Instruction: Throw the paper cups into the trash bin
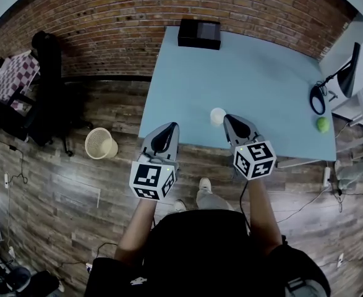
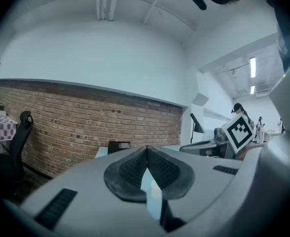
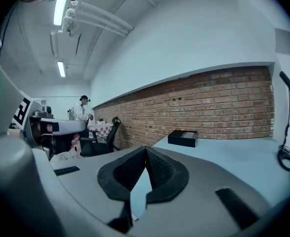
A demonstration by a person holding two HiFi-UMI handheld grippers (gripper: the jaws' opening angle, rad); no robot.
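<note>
One white paper cup (image 1: 217,116) stands upright on the light blue table (image 1: 255,73), near its front edge. My right gripper (image 1: 230,119) is shut and empty, its tip just right of the cup and close to it; in the right gripper view the pads (image 3: 157,172) meet at the tip. My left gripper (image 1: 170,127) is also shut with nothing held, over the table's front left corner, left of the cup. A beige mesh trash bin (image 1: 100,143) stands on the wooden floor left of the table, beside my left gripper.
A black box (image 1: 199,34) sits at the table's far edge. A green ball (image 1: 322,124) and a black cable loop (image 1: 317,99) lie at the right side. A black office chair (image 1: 48,85) stands by the brick wall at the left.
</note>
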